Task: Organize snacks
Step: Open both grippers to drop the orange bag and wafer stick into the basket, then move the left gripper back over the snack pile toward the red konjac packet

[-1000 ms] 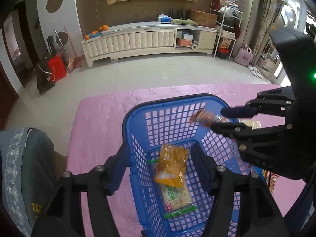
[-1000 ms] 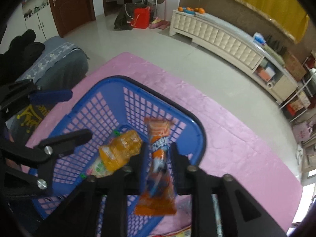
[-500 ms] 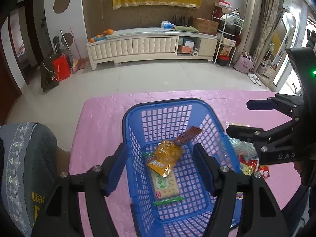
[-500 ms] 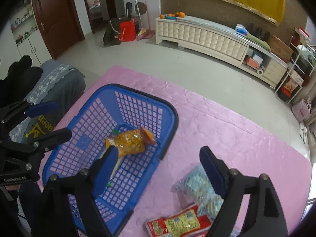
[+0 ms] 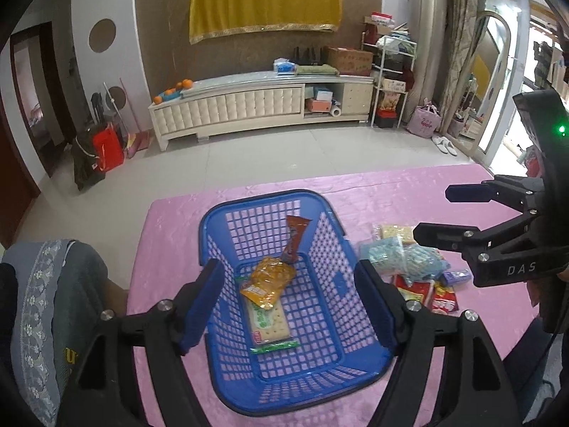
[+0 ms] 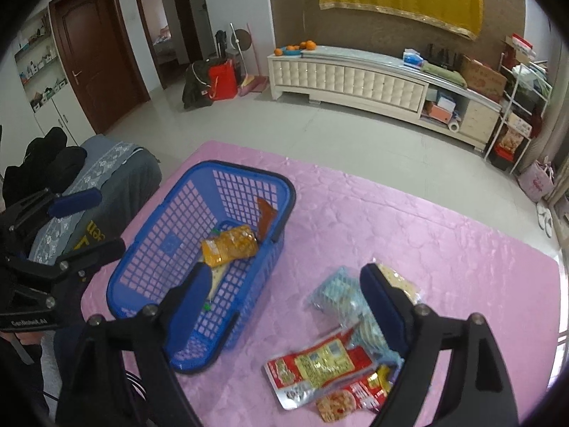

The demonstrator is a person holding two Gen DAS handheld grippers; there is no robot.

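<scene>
Blue basket (image 5: 213, 235) held three snack packs; left gripper (image 5: 288, 306) jaws had just widened, empty; right gripper (image 6: 284, 306) jaws apart, empty.

Both grippers: black frames, blue pads (image 5: 202, 299), silver screws; right gripper (image 5: 434, 213) w/ green LED, "DAS" mark.

We are seeing bare pink tablecloth (image 6: 409, 213) lying open behind the snack pile (image 6: 341, 334) (the blue basket (image 6: 199, 363) is blocking its left side).
</scene>
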